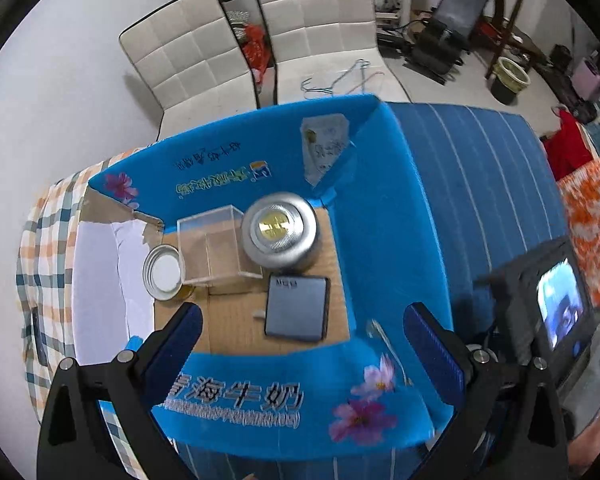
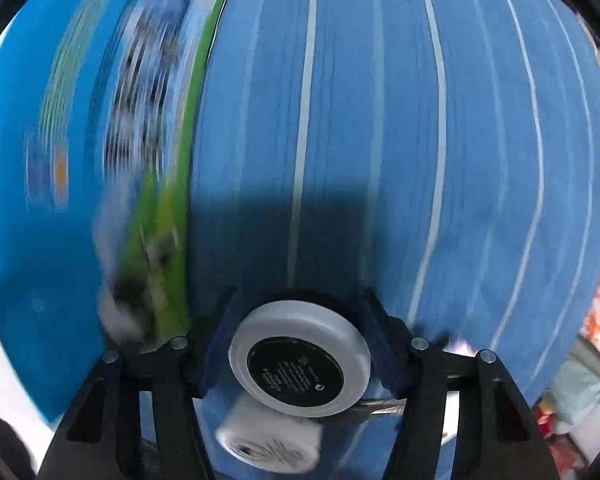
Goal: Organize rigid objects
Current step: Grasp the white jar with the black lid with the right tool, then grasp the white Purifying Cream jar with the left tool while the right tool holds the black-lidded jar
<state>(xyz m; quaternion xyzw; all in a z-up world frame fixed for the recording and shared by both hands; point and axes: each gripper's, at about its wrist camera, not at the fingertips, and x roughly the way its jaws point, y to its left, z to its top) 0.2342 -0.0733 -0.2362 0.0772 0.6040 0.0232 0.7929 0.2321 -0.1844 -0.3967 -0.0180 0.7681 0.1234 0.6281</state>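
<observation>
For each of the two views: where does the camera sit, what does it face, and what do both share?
Left wrist: on the open left gripper, above the blue carton, looking down at its contents.
Right wrist: on the right gripper, facing the striped blue cloth; its fingers clamp a round white jar.
Shared: cloth and carton.

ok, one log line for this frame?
left: open, over box | right: shut on jar | box: tin, case

Left gripper jaws apart; right gripper jaws clamped.
</observation>
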